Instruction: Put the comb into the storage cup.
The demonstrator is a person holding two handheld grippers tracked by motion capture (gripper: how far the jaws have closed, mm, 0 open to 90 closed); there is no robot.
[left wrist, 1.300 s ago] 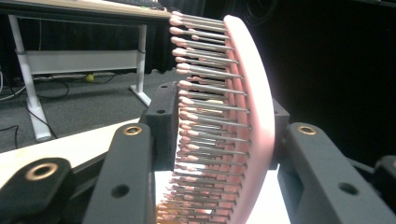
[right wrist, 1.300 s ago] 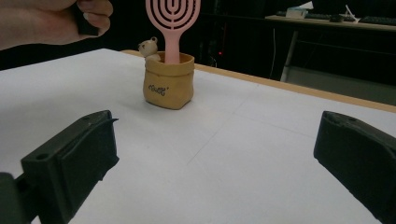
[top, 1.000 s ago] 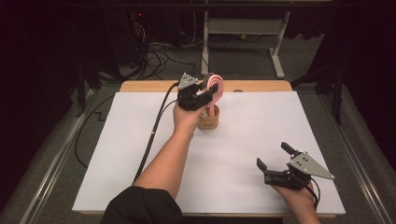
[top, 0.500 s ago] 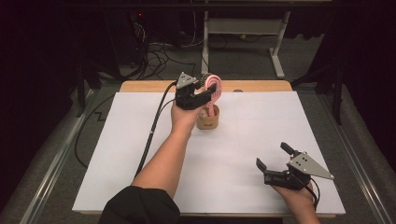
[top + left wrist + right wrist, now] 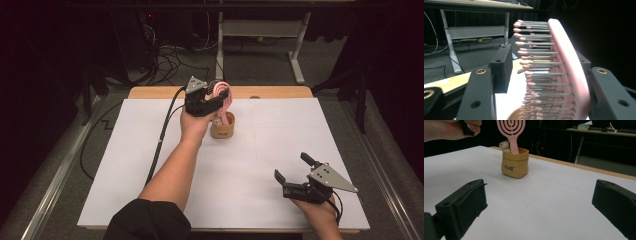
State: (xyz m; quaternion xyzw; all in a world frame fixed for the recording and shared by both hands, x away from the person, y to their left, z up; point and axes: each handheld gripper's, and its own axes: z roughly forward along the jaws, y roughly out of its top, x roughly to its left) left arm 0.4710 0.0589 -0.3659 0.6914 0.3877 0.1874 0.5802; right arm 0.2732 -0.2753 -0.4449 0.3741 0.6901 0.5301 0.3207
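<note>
Your left gripper holds the pink hairbrush over the pouch; your right gripper sits open at lower right.

Left gripper view: your jaws flank the brush head. The right jaw lies against its smooth back; the left jaw stands at the bristle tips, contact there not clear. Jaws partly closed around the head, brush upright, slightly tilted. Right gripper view: the brush handle drops into the tan pouch-shaped holder, beside a small pale figure. High view: the holder stands upper centre on the white sheet covering the desk, just beside your left hand. Right jaws spread wide, holding nothing, well apart from the holder.
</note>
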